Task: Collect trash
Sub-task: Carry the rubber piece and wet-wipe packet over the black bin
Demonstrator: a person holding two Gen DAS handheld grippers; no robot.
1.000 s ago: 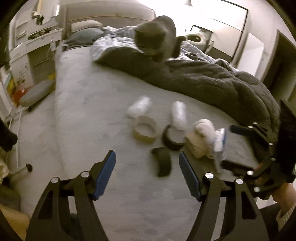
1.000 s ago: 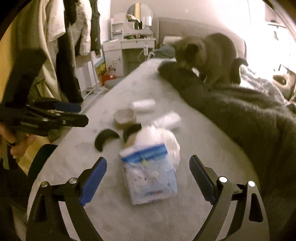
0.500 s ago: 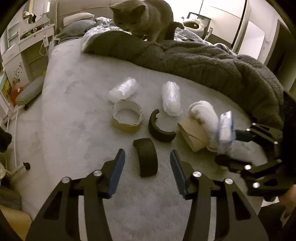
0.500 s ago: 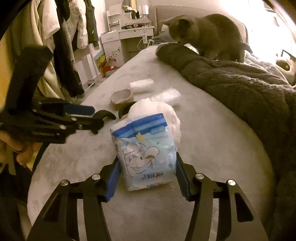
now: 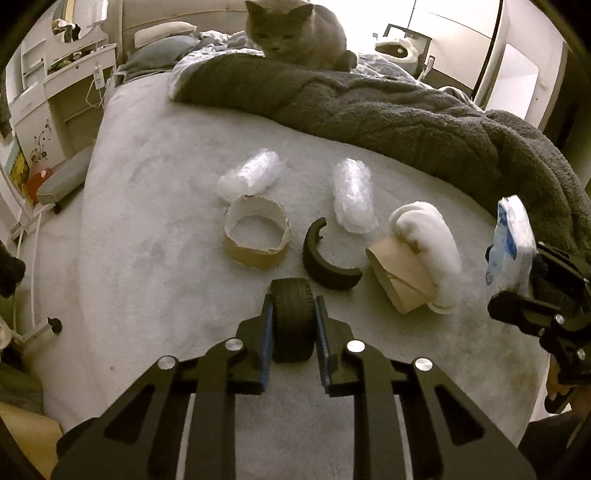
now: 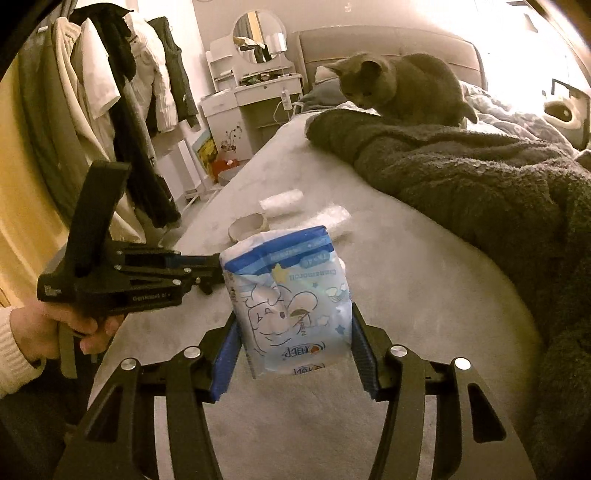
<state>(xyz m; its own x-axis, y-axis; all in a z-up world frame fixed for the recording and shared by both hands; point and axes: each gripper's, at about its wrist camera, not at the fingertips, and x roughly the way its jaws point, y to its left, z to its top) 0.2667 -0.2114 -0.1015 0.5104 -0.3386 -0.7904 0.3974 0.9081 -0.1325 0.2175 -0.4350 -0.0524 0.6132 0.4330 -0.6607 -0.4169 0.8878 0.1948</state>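
My left gripper [image 5: 293, 321] is shut on a curved black rubber piece [image 5: 293, 314] at the near part of the grey bed. Beyond it lie another black curved piece [image 5: 327, 258], a cardboard tape ring [image 5: 256, 232], two crumpled clear plastic wraps [image 5: 253, 175] [image 5: 352, 201], a brown cardboard piece [image 5: 400, 282] and a white wad [image 5: 424, 236]. My right gripper [image 6: 291, 350] is shut on a blue-and-white tissue pack [image 6: 290, 302], held up above the bed; the pack also shows in the left wrist view [image 5: 511, 243].
A grey cat [image 5: 295, 33] sits on a dark fluffy blanket [image 5: 388, 110] across the far side of the bed. A white dresser [image 6: 255, 96] and hanging clothes [image 6: 110, 103] stand left of the bed. The bed edge [image 5: 85, 258] drops off at left.
My left gripper moved forward and closed on the black rubber piece. My right gripper lifted the tissue pack off the bed. The cat turned to face the trash.
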